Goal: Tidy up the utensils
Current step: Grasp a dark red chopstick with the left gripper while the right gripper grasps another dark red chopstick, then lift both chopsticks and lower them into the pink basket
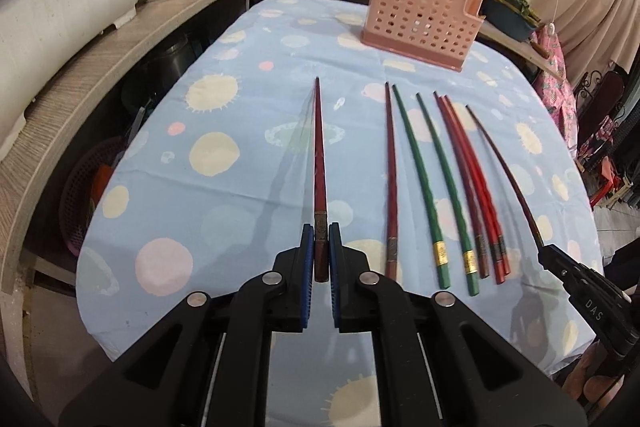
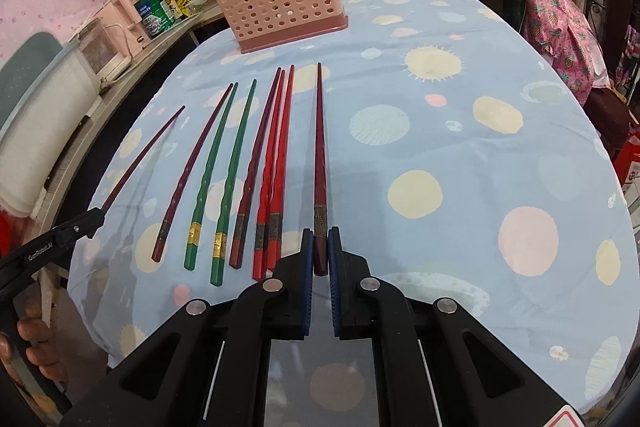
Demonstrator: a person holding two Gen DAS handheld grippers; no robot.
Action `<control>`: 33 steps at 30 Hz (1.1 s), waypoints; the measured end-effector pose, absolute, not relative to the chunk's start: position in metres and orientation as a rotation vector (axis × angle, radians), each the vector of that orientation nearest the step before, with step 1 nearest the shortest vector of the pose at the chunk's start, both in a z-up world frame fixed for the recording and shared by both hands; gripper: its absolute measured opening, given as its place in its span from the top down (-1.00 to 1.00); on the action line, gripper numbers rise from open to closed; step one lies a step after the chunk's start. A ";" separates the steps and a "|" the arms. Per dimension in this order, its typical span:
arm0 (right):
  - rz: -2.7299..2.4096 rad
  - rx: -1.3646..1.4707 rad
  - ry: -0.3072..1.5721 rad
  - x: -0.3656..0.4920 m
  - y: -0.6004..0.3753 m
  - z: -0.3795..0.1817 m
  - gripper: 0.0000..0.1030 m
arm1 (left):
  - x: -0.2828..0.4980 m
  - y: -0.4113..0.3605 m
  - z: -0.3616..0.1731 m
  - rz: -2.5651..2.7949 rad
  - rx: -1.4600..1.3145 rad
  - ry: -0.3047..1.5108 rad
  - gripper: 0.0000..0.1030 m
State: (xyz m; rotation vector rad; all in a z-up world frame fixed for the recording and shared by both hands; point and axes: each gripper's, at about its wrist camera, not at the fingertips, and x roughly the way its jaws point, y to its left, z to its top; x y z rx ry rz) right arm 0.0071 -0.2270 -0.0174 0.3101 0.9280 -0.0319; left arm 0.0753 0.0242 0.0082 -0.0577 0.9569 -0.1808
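now left tool [image 1: 321, 251] grips a maroon chopstick [image 1: 319, 163]; right tool [image 2: 321, 251] grips another [image 2: 319, 155]. six lie between on the bench [image 1: 224, 195]; rack [image 1: 420, 17] behind.

Open cloth [image 1: 224, 211] at 9–10 o'clock of the left gripper [image 1: 321, 247], nothing on it. Row of chopsticks [image 1: 440, 187] lies at 1–3 o'clock, blocking low passes. Pink basket [image 1: 420, 15] stands at 1 o'clock, far end. Right gripper [image 2: 320, 251] has bare cloth [image 2: 460, 167] from 12 to 3 o'clock; counter edge [image 1: 100, 67] bounds the left side.
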 end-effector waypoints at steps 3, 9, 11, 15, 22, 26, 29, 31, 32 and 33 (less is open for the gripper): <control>-0.047 0.335 0.889 0.003 -0.231 -0.005 0.86 | 0.075 0.025 0.025 -0.203 -0.056 0.927 0.86; -0.074 0.354 0.803 0.003 -0.233 0.030 0.86 | 0.081 0.031 0.057 -0.227 -0.069 0.875 0.87; -0.078 0.356 0.780 0.006 -0.235 0.042 0.86 | 0.088 0.032 0.066 -0.228 -0.081 0.867 0.87; -0.070 0.350 0.739 0.017 -0.240 0.065 0.86 | 0.100 0.034 0.081 -0.225 -0.106 0.842 0.87; -0.075 0.335 0.654 0.041 -0.249 0.104 0.86 | 0.122 0.031 0.112 -0.221 -0.119 0.775 0.87; -0.078 0.339 0.604 0.059 -0.259 0.124 0.86 | 0.143 0.027 0.134 -0.236 -0.140 0.743 0.87; -0.073 0.344 0.573 0.075 -0.264 0.139 0.86 | 0.159 0.024 0.152 -0.243 -0.157 0.708 0.87; -0.068 0.341 0.553 0.086 -0.266 0.149 0.86 | 0.172 0.019 0.166 -0.247 -0.162 0.684 0.87; -0.064 0.341 0.543 0.091 -0.267 0.154 0.86 | 0.176 0.016 0.172 -0.254 -0.160 0.673 0.86; -0.063 0.339 0.530 0.097 -0.268 0.159 0.86 | 0.181 0.014 0.177 -0.259 -0.158 0.659 0.87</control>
